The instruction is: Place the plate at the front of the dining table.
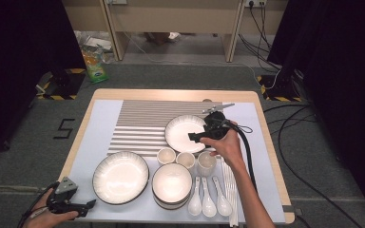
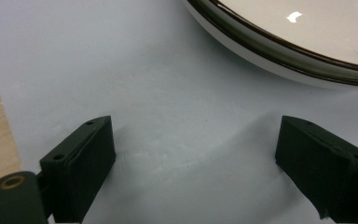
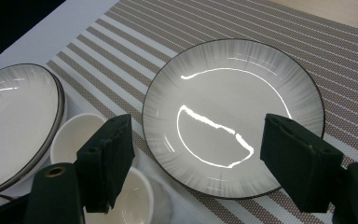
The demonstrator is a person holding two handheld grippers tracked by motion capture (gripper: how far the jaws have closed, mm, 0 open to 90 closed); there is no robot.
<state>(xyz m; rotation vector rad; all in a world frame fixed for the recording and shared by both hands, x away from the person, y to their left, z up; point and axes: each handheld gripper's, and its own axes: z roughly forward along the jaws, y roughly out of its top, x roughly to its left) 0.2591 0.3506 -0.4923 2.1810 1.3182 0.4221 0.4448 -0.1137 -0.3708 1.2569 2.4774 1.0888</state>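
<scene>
R gripper (image 1: pixel 196 138): jaws wide, nothing held, above plate (image 1: pixel 185 133) near desk's far-right edge.
L gripper (image 1: pixel 91 204): released, near-left corner.

Landmark: small plate (image 1: pixel 184 133), lying on striped mat (image 1: pixel 142 126) on desk (image 1: pixel 171 93). Right tongs (image 1: pixel 196 138) over plate's right rim, jaws apart, nothing between them. Near side of plate: two small cups (image 1: pixel 166 155), tall cup (image 1: pixel 206 163). Nearer still: stacked bowls (image 1: pixel 171 184), three spoons (image 1: pixel 208 203), chopsticks (image 1: pixel 231 190). Near-left of plate: large plate (image 1: pixel 120 176). Left tongs (image 1: pixel 88 204) at desk's near-left corner, well apart from plate.
</scene>
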